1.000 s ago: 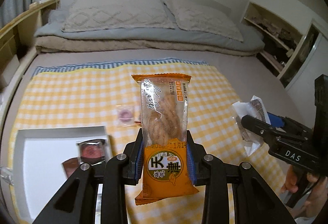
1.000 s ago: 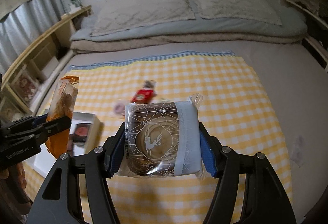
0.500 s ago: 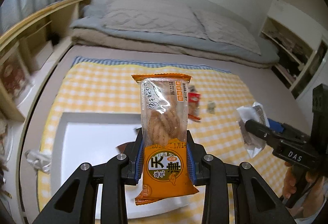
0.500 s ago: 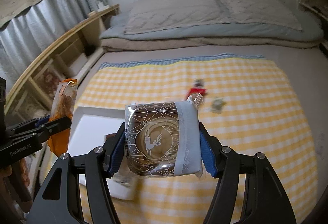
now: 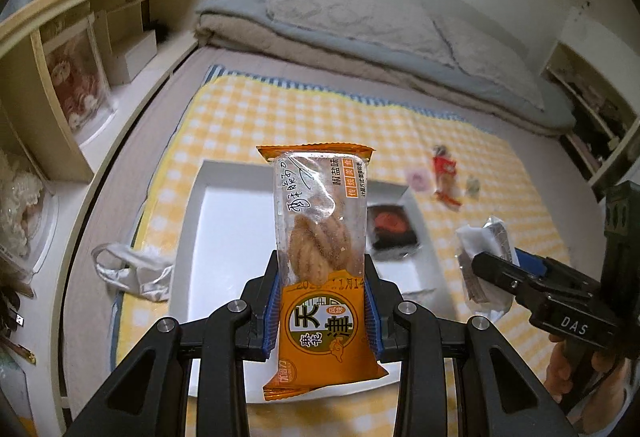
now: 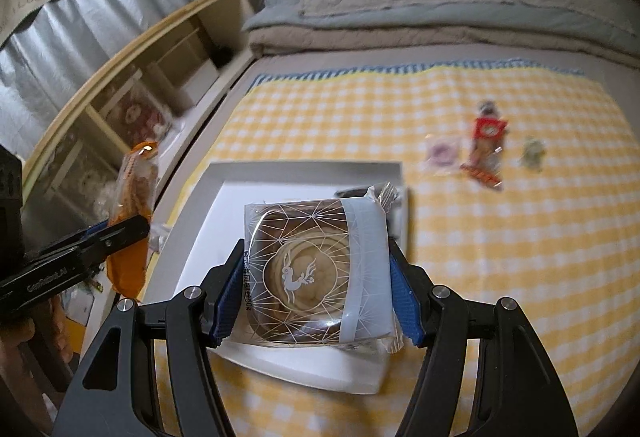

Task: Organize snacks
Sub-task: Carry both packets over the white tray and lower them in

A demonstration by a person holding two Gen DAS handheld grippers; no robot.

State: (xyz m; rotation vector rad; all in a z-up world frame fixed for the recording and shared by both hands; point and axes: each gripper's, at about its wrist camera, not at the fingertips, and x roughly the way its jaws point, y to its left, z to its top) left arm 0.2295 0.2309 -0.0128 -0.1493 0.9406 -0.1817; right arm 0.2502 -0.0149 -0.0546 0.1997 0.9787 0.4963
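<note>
My left gripper is shut on an orange twisted-cracker packet, held upright above the white tray. My right gripper is shut on a square pastry pack with a rabbit print, held above the same tray. A dark wrapped snack lies in the tray's right part. The right gripper with its pack also shows in the left wrist view. The left gripper with its packet also shows in the right wrist view.
On the yellow checked cloth right of the tray lie a red snack packet, a small pink one and a small green one. A wooden shelf runs along the left. Pillows lie at the back. A crumpled plastic bag lies left of the tray.
Both grippers have moved left with their snacks, from over the cloth to above the white tray. The loose snacks now lie further to the right in both views.
</note>
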